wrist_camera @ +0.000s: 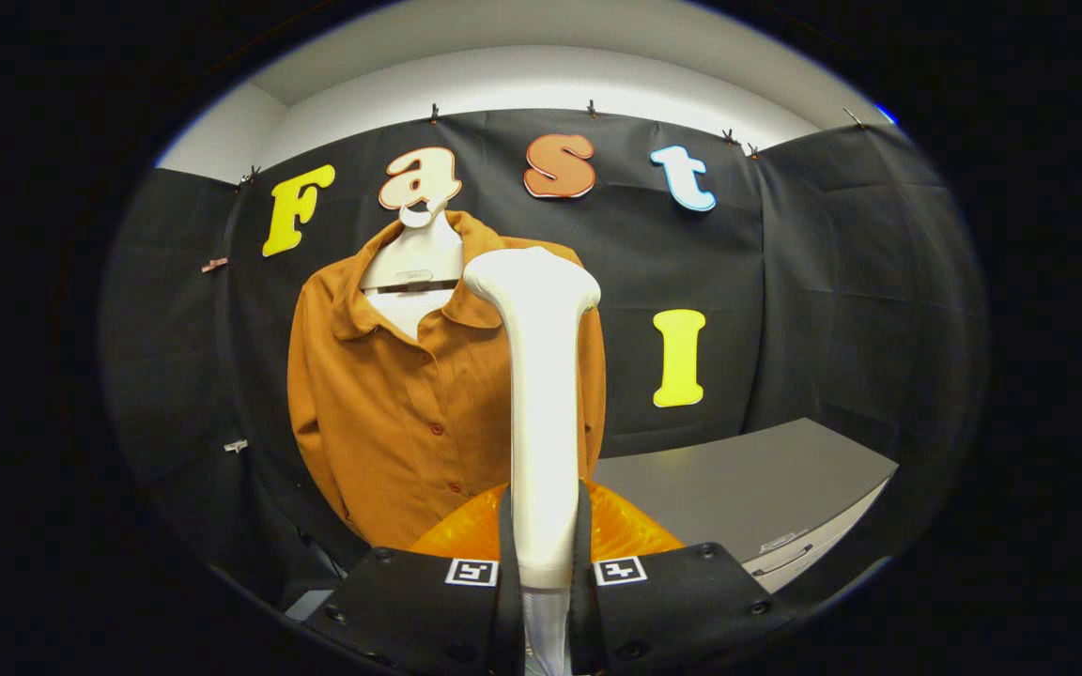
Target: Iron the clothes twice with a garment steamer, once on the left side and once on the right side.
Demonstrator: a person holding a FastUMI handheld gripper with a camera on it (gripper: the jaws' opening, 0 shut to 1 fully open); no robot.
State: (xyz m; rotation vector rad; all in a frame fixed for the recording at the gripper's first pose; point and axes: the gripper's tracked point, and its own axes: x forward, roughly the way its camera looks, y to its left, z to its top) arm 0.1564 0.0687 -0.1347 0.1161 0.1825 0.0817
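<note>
**Steamer held upright before the shirt**

The gripper is clenched on the white steamer, both fingers pressing its handle; the steamer stands upright, its head overlapping the shirt's collar; beyond it the orange shirt hangs buttoned on a white hanger against the black wall; a grey cabinet sits beside the shirt.

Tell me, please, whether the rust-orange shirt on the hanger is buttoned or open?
Buttoned down the front: the rust-orange shirt has its plackets meeting along a row of buttons; only the collar spreads open. The gripper holds the white steamer before it.
</note>
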